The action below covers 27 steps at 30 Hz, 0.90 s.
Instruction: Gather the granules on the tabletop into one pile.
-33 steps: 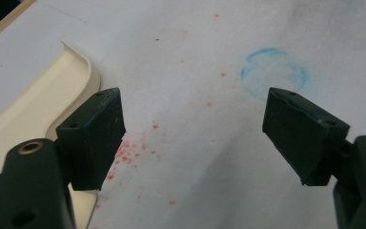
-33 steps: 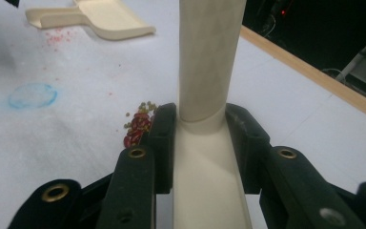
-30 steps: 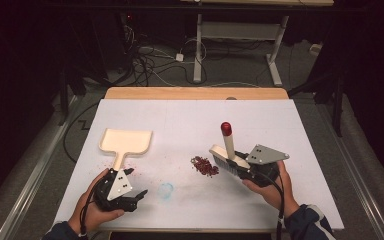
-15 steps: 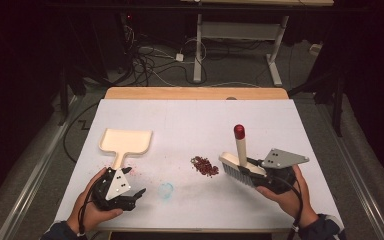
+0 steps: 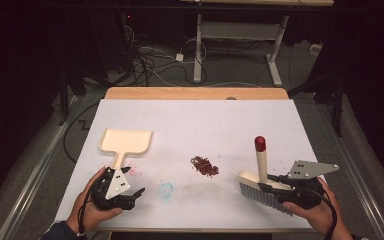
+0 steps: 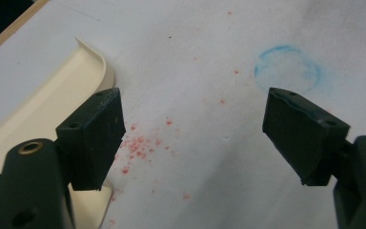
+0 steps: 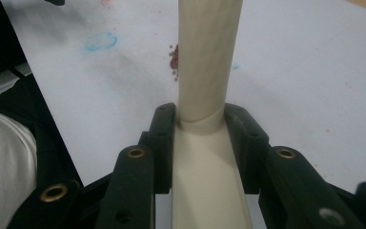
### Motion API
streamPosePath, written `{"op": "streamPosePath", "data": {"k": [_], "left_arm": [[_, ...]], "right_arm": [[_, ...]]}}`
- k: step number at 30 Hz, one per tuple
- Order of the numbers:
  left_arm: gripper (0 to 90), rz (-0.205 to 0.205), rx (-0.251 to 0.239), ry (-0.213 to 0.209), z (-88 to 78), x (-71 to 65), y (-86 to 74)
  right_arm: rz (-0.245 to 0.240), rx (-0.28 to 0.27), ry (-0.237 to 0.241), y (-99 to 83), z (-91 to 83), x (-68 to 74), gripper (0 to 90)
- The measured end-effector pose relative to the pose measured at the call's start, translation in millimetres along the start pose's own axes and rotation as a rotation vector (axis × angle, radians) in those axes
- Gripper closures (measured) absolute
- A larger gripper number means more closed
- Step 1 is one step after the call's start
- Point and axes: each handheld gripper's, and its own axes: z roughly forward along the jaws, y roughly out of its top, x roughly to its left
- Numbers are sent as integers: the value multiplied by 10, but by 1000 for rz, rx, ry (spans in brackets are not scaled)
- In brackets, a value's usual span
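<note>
- Brush (image 5: 260,180), cream with a red-capped handle, sits toward 4 o'clock on the table (image 5: 200,120), handle standing up, bristles down near the surface.
- Right gripper (image 5: 280,191) is pinching it at the base of the handle; in the right gripper view the jaws press on both sides of the head (image 7: 205,167).
- It looks light and rigid plastic with soft bristles; that low grip by the handle root seems the steadiest hold.
- Red crumb pile (image 5: 204,166) lies loose near centre, likely to scatter under a hard sweep.
- Dustpan (image 5: 126,141) rests at 9 o'clock, thin and light, probably prone to sliding; its handle is the place to grab.
- Left gripper (image 5: 132,196) hovers spread wide and empty, just beside that handle.
- Whether the bristles touch the table I cannot tell; the right hand (image 5: 312,212) covers the gripper body.
- A faint blue ring (image 6: 288,69) marks the table.
</note>
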Motion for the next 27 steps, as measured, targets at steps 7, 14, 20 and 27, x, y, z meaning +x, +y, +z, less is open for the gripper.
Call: {"op": "streamPosePath", "data": {"k": [7,14,20,27], "left_arm": [[211,-2,13,-2,30,0,1],[211,-1,22,-4,49,-3,-3],[211,0,31,-10,69,-8,-7],[211,6,40,-19,91,-19,-7]], "right_arm": [[56,30,51,18,104,-233,675],[69,79,29,67,224,-586,642],[82,138,23,81,365,-889,578],[138,121,-65,104,453,-1236,608]]}}
